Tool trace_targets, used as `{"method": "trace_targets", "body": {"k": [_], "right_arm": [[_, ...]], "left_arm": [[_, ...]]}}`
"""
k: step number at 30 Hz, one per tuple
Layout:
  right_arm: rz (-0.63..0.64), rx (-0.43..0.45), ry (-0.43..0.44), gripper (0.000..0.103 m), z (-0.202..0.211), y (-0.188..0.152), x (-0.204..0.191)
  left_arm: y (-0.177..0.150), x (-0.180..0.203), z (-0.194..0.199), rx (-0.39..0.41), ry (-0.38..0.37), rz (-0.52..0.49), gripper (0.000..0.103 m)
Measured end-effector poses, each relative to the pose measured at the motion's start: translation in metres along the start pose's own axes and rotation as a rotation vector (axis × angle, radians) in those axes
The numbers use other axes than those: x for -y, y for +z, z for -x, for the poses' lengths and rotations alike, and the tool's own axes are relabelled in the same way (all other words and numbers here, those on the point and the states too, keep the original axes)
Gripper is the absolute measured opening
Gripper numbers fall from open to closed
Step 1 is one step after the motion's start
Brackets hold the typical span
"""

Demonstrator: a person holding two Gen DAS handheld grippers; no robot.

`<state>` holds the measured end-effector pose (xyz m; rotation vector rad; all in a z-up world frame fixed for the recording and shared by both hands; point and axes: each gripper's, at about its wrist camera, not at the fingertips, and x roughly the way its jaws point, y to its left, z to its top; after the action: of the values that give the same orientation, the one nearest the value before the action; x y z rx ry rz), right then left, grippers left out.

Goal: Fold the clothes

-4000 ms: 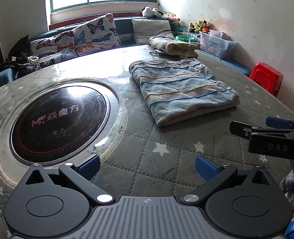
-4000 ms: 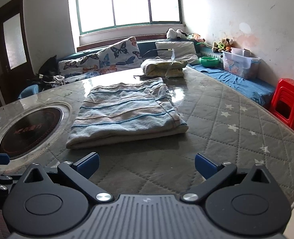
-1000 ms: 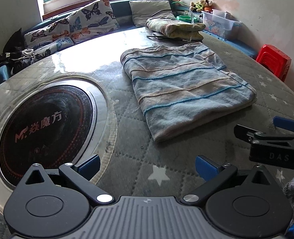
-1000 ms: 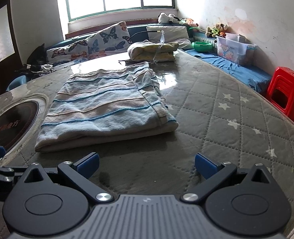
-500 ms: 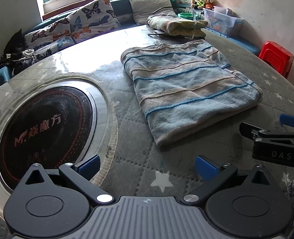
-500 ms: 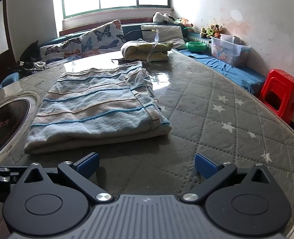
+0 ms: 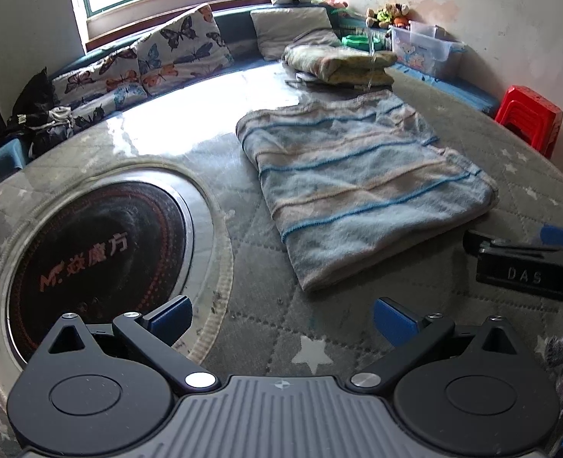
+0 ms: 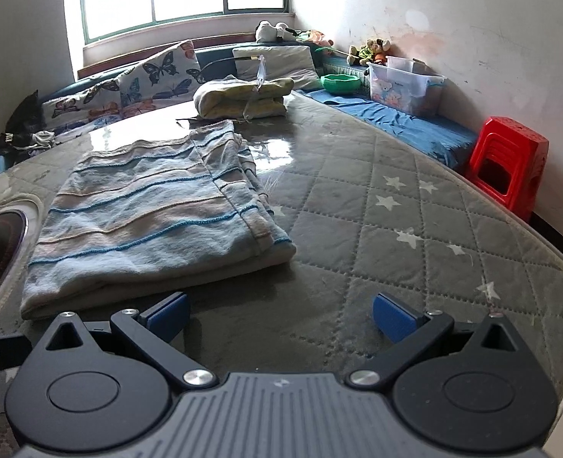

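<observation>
While your left tool (image 7: 281,318) and right tool (image 8: 279,315) both hang with jaws spread wide and nothing between them, the folded striped garment (image 7: 361,187) lies flat on the quilted desk (image 8: 415,229). It sits ahead of both tools, untouched: forward and to the right of your left tool, forward and to the left of your right tool, its near edge close to the right tool's left finger (image 8: 167,315).

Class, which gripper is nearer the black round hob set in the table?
Left. The left gripper hovers right beside the hob; the right gripper sits beyond the striped towel.
</observation>
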<state>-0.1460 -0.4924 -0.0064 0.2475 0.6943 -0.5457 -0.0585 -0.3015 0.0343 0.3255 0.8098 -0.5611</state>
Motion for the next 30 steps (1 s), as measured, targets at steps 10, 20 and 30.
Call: {"method": "trace_targets", "body": {"k": [10,20,30], "right_arm": [[0.002,0.052,0.057,0.103,0.02,0.007,-0.001],[0.088,0.1,0.079,0.103,0.007,0.044,-0.008],[0.052,0.019,0.035,0.103,-0.033,0.039,0.017]], "left_arm": [[0.004,0.004,0.019,0.05,-0.009,-0.013,0.103],[0.022,-0.012,-0.002,0.063,0.044,0.023,0.103],[0.015,-0.016,-0.039,-0.003,0.058,0.019,0.103]]}}
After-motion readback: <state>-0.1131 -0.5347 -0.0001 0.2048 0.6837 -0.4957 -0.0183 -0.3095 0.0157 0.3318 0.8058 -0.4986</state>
